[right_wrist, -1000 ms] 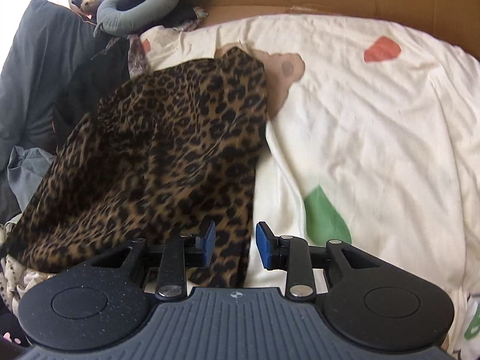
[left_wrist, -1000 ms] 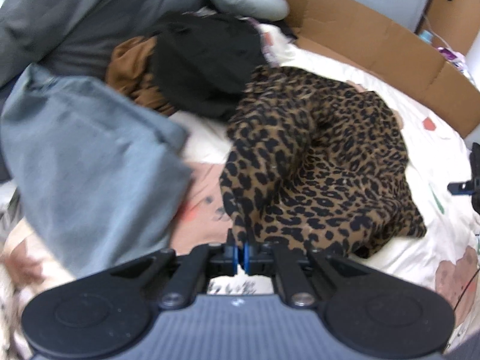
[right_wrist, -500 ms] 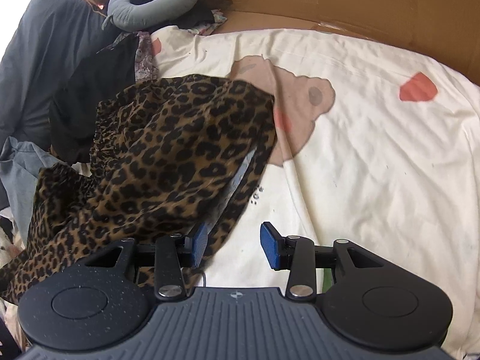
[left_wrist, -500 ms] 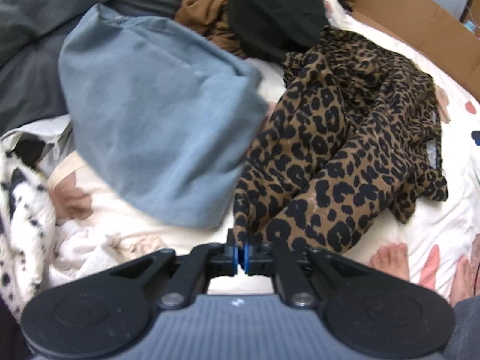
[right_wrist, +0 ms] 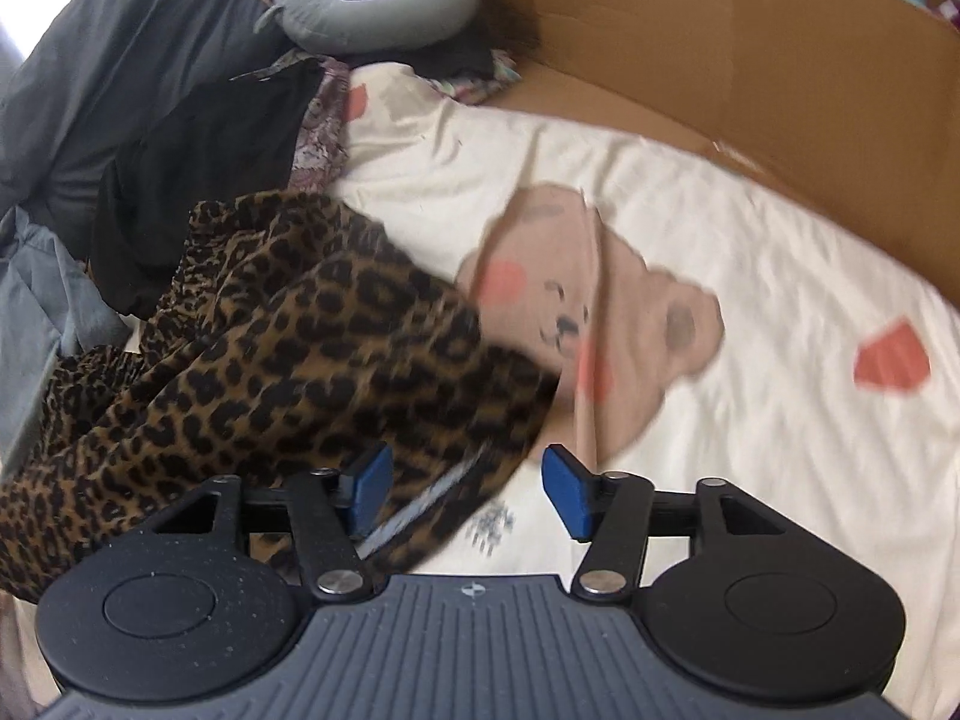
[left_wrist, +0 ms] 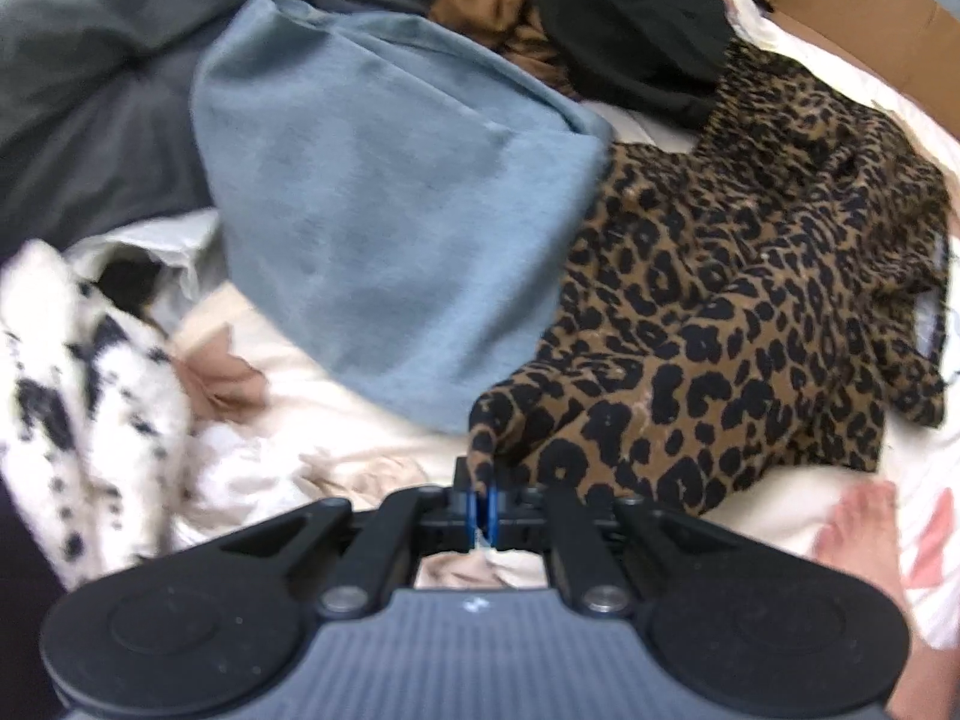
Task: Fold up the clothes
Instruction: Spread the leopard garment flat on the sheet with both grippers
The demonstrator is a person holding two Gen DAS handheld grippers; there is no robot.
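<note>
1. Two grippers work at one leopard-print garment (left_wrist: pixel 732 324), which lies rumpled on a cream bear-print sheet (right_wrist: pixel 690 276).
2. Left gripper (left_wrist: pixel 482 507): jaws pinched together on a corner of the garment.
3. Right gripper (right_wrist: pixel 467 489): jaws spread wide, holding nothing; the garment's hem lies between them, against the left blue pad.
4. Left of the garment sits a blue-grey cloth (left_wrist: pixel 384 204); beyond it, black clothing (left_wrist: pixel 636 30).
5. Bare toes (left_wrist: pixel 858 528) rest near the garment's front edge.
</note>
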